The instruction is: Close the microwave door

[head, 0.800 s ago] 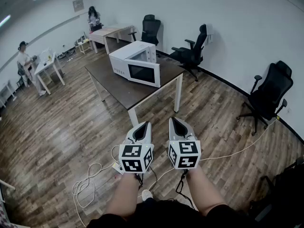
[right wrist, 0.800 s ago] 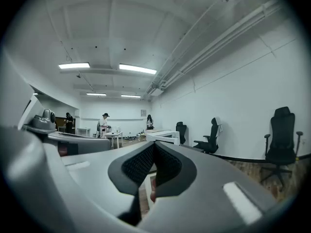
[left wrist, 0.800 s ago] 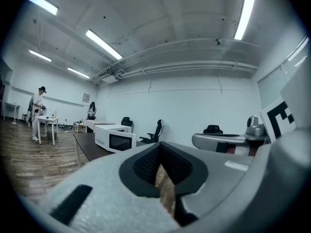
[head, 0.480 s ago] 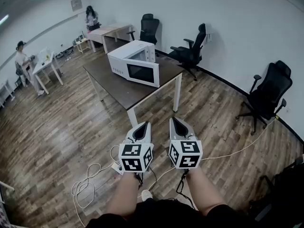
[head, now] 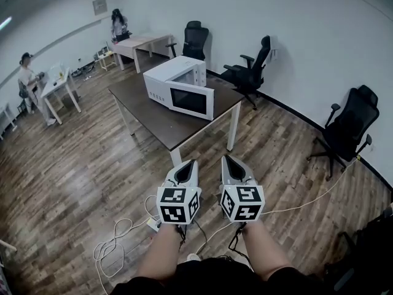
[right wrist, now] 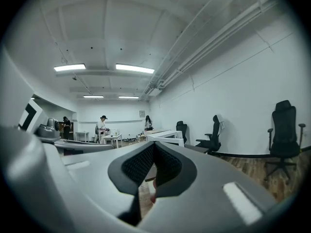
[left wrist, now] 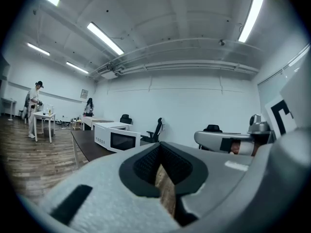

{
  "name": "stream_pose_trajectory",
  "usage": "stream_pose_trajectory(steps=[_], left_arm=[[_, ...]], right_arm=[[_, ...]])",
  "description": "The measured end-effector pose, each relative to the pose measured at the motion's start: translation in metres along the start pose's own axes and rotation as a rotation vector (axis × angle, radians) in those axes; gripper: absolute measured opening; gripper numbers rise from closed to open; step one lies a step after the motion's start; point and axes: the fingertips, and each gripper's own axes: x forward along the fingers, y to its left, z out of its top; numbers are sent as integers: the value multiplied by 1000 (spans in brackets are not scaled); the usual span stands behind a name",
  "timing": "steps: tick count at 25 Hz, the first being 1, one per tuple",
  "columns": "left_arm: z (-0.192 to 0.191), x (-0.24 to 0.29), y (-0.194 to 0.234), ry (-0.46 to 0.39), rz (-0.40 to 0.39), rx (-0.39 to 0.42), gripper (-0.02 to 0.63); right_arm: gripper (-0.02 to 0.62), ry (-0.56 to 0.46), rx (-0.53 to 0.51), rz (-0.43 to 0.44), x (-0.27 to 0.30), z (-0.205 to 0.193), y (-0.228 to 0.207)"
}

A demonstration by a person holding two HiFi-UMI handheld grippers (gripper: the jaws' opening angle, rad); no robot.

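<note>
Head view, steeply down: brown wood-plank floor (head: 73,165) across most of the frame, plain white walls (head: 295,35) behind. At mid-room, long dark brown rectangular table (head: 153,120) on white legs. Round it, three black swivel office chairs: one (head: 195,39) beyond the far end, one (head: 252,66) off the right corner, one (head: 347,125) well apart by the right wall. Further back, pale wooden desk (head: 144,40) and small white side table (head: 58,85), with a standing person (head: 27,75) beside the white one and a second person (head: 118,23) behind the desk.

On the dark table's far half, boxy white microwave oven (head: 172,69), back near the far edge. White microwave door with dark window (head: 191,101) standing open, swung out toward the right corner.

Low in the frame, well apart from the table's near corner: left grey two-jaw gripper (head: 186,165) and right grey two-jaw gripper (head: 230,161), side by side, close but not touching, both aimed at the table. At the rear of each, a white cube with black square markers (head: 177,204), then a forearm.

Left gripper view: black ribbed pads (left wrist: 146,166) drawn in to a thin slit, nothing gripped, only floor seen through. Right gripper view: same narrow slit, nothing gripped.

Left of the grippers, thin white cable (head: 113,244) looped on the floor.
</note>
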Motion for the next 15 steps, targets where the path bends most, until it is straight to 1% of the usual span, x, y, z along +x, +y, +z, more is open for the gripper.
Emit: stream_pose_trajectory(steps=[4, 8, 11, 15], left_arm=[[6, 7, 29, -6, -23, 15, 12], [8, 14, 55, 6, -39, 20, 11], [9, 22, 66, 11, -48, 27, 11], [8, 34, 78, 22, -59, 36, 11]], right_arm=[[8, -16, 1, -22, 25, 1, 16], [8, -18, 7, -40, 48, 0, 30], [8, -17, 1, -42, 62, -1, 35], [8, -14, 45, -40, 81, -4, 34]])
